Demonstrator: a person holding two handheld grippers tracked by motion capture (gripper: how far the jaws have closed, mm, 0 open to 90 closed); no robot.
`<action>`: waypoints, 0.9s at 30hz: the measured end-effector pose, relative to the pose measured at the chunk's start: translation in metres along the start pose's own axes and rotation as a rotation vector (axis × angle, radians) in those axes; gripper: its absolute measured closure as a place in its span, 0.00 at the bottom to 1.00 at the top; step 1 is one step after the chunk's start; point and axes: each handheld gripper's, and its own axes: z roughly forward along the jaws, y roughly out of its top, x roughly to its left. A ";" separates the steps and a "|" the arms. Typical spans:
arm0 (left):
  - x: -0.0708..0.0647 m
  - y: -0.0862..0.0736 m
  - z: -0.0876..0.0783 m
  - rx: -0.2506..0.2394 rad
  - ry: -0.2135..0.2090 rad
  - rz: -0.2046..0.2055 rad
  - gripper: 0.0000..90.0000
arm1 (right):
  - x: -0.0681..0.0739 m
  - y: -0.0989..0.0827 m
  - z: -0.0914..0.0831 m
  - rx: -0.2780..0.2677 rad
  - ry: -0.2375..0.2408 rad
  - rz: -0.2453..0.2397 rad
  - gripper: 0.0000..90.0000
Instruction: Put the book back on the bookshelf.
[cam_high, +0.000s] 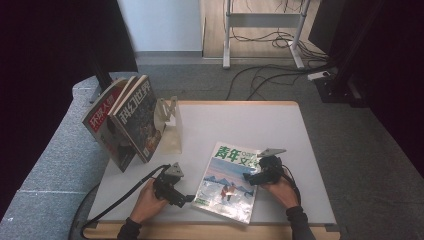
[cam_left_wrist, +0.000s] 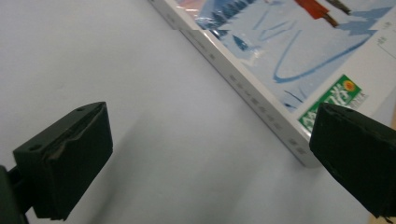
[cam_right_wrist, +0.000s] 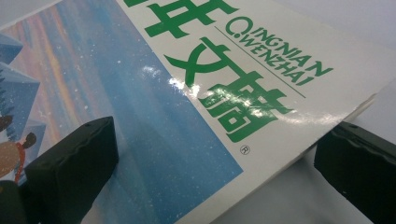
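Observation:
A magazine (cam_high: 227, 180) with green characters and a blue snowy cover lies flat on the white table (cam_high: 240, 125). My left gripper (cam_high: 187, 198) is open beside the magazine's spine near its near-left corner; in the left gripper view (cam_left_wrist: 212, 158) one jaw stands over bare table, the other at the magazine (cam_left_wrist: 299, 60) corner. My right gripper (cam_high: 248, 176) is open at the magazine's right edge. In the right gripper view (cam_right_wrist: 215, 168) one jaw is above the cover (cam_right_wrist: 196, 93), the other just past its edge.
Several magazines (cam_high: 125, 120) stand leaning in a clear holder (cam_high: 170, 125) at the table's back left. A grey sofa arm (cam_high: 60, 150) runs along the left. Cables (cam_high: 270, 75) lie on the floor behind the table.

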 end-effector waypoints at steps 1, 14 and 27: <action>0.001 0.000 0.000 0.001 0.005 -0.002 0.00 | -0.001 0.001 0.002 -0.004 0.005 -0.008 0.00; 0.026 -0.023 -0.002 -0.035 0.092 -0.073 0.00 | 0.005 0.041 0.039 0.021 0.072 -0.088 0.00; 0.026 -0.031 0.002 -0.060 0.196 -0.056 0.00 | 0.012 0.045 0.032 0.007 0.022 -0.114 0.01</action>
